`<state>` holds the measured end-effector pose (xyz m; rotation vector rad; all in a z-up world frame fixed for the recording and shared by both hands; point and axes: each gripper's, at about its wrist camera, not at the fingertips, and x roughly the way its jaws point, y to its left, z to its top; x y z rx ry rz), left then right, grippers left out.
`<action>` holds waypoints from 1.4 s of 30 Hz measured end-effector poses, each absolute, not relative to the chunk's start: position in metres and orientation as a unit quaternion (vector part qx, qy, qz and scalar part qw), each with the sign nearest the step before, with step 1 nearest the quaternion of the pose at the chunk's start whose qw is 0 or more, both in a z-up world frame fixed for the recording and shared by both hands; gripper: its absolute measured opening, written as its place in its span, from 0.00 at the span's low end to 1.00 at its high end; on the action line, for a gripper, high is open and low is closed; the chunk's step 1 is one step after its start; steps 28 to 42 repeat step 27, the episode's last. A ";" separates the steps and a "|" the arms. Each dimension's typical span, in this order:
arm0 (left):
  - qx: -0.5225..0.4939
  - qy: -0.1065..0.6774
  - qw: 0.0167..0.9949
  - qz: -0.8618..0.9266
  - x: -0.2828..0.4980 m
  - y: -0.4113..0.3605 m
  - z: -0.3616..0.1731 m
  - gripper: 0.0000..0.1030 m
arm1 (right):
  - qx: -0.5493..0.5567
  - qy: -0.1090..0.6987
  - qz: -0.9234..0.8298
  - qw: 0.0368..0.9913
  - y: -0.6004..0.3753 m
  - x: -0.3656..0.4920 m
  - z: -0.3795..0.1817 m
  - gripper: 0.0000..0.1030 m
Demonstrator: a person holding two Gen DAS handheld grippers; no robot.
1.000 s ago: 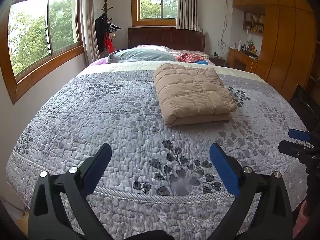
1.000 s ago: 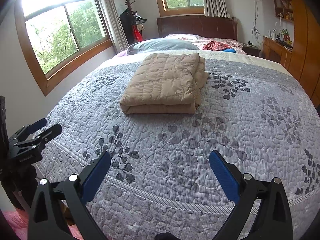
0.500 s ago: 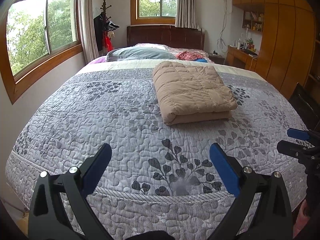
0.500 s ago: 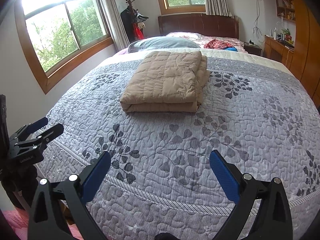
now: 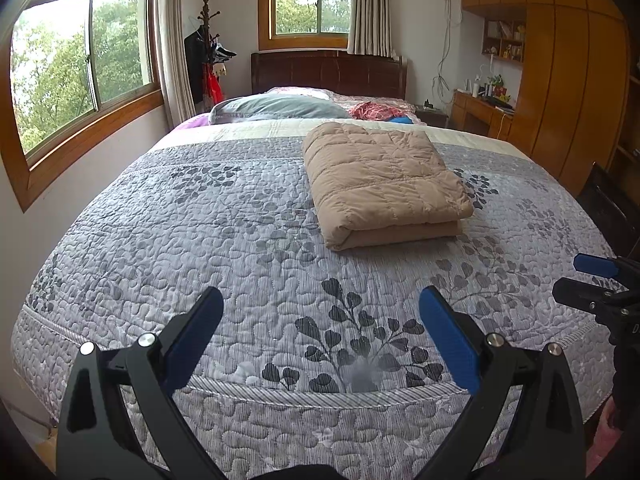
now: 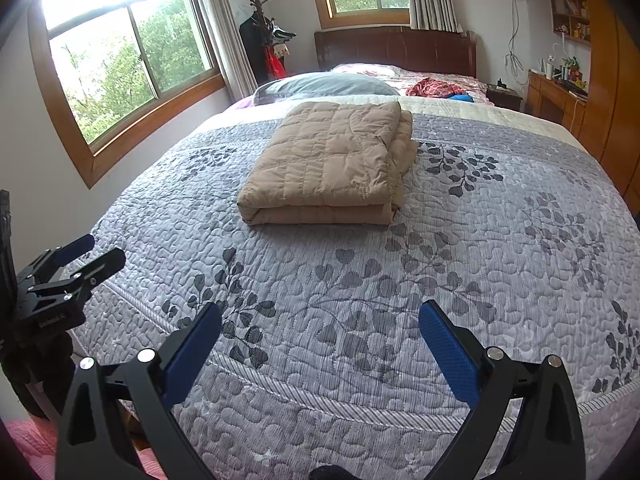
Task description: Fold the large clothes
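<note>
A tan quilted garment (image 5: 384, 184) is lying folded into a thick rectangular bundle on the bed (image 5: 200, 240), toward the middle and nearer the headboard (image 5: 328, 72) than the foot. Its layered fold edge is facing the foot of the bed, and it is resting flat on the grey leaf-patterned bedspread (image 6: 480, 240).

The left tool (image 5: 320, 320) is hovering over the foot end of the bed with its jaws spread wide apart and nothing between them; its blue pads (image 5: 448, 340) are sitting clear of the bedspread. The right tool (image 6: 320, 332) is likewise gaping wide and gripping nothing, also above the foot end, well apart from the garment. Each tool is showing at the edge of the other's view, the right one at the right border (image 5: 600, 288) and the left one at the left border (image 6: 68, 276).

Beyond the garment, a grey pillow (image 5: 276, 106) is lying by the headboard, with a red checked cloth (image 6: 432, 88) beside it. Windows (image 5: 80, 64) are letting in daylight on the left wall, a coat stand (image 6: 264, 36) is standing in the corner, and a wooden wardrobe (image 5: 576, 80) is filling the right side.
</note>
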<state>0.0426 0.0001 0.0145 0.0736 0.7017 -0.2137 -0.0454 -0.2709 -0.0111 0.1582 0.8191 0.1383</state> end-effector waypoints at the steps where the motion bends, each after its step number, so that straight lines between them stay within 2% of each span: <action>1: 0.036 0.343 0.933 -0.104 0.042 0.000 0.015 0.95 | 0.076 0.398 0.067 0.912 -0.271 -0.046 -0.011 0.96; 42: 0.032 0.343 0.933 -0.104 0.043 0.001 0.015 0.95 | 0.077 0.398 0.068 0.912 -0.273 -0.046 -0.013 0.96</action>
